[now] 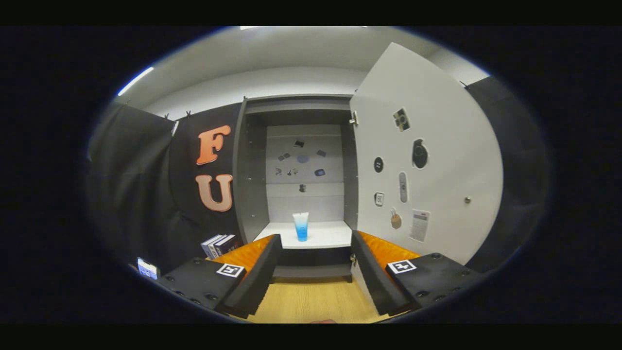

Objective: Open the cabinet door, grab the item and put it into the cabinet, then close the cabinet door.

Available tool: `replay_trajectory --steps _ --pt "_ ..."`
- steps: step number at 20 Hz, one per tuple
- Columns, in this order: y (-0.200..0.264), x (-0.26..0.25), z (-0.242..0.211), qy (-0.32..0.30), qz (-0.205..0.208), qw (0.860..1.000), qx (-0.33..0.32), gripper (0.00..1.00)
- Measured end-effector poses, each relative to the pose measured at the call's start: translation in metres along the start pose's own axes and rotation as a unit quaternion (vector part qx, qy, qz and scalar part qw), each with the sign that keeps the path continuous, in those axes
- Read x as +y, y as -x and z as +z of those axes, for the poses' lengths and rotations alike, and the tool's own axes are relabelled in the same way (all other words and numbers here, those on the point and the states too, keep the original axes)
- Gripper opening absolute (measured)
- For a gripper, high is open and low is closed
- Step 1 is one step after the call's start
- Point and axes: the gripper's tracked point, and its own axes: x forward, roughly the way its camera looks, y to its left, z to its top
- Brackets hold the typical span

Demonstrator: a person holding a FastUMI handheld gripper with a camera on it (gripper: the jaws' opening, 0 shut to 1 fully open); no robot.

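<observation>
Blue tube point(301, 226) upright on cabinet point(250, 170) shelf, cabinet door point(437, 160) swung open right of tube, empty claw point(315, 272) spread wide before it

I see black cloth point(146, 184) draped as the booth's wall on the left; pale wall point(252, 85) and white ceiling point(291, 46) above it; a strip light point(135, 80) glowing up left; light wood worktop point(313, 301) down front; a few books point(218, 244) standing against the cloth.
</observation>
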Motion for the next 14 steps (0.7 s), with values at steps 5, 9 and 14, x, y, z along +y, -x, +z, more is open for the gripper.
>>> replay_trajectory --steps 5,9,14 --pt "0.052 -0.054 0.005 -0.008 -0.034 0.999 -0.023 0.92" --pt "0.088 -0.094 0.016 -0.012 -0.056 0.998 -0.041 0.92" --pt "0.104 -0.158 0.023 -0.007 -0.107 0.993 -0.044 0.92"
